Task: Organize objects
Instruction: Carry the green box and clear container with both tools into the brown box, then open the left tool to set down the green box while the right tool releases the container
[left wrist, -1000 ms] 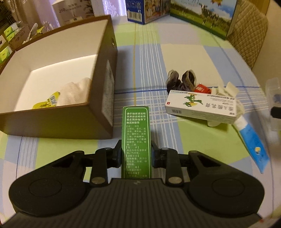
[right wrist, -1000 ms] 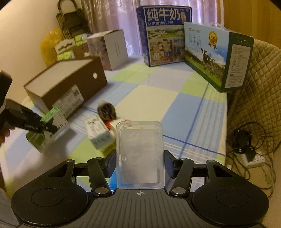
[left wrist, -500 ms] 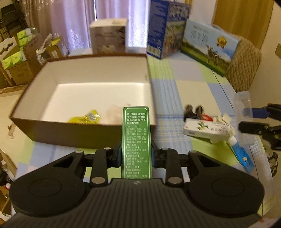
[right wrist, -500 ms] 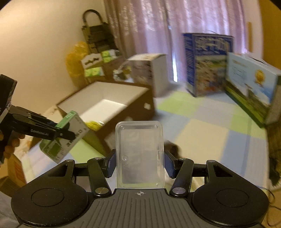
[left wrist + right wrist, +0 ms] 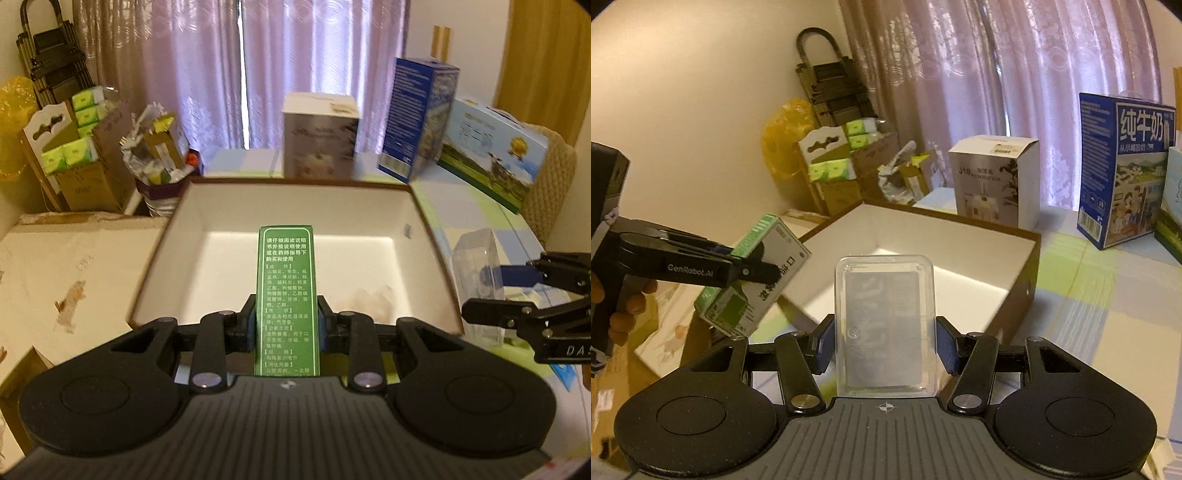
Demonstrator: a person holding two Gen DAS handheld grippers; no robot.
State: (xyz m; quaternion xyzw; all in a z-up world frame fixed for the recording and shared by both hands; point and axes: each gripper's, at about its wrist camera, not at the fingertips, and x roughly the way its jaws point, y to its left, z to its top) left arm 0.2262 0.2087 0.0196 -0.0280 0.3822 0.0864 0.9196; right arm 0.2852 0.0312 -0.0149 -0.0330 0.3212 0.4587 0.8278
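Both grippers have risen since half a second ago, so the left wrist view now looks across the open brown box [image 5: 291, 206] toward the curtains instead of down at the tablecloth. Its left gripper [image 5: 286, 325] pinches a green carton [image 5: 286, 295] between its two pads, the carton standing upright and reaching forward past the fingertips, over the near wall of the box. Inside the box, a pale crumpled thing [image 5: 369, 299] lies by the right wall, too blurred to name.

From the right wrist view, the right gripper [image 5: 884, 345] clamps a clear plastic case [image 5: 886, 328] on both sides, upright, sticking out beyond the fingers. That case hangs before the near right corner of the box [image 5: 1015, 266]. On the left, the other gripper [image 5: 753, 271] shows side-on with the carton [image 5: 753, 273] tilted in its grip, near the box's left edge, and a hand [image 5: 624, 302] wraps its handle. A white carton [image 5: 993, 181] and a blue milk carton [image 5: 1123, 173] stand on the table [image 5: 1089, 295] beyond.
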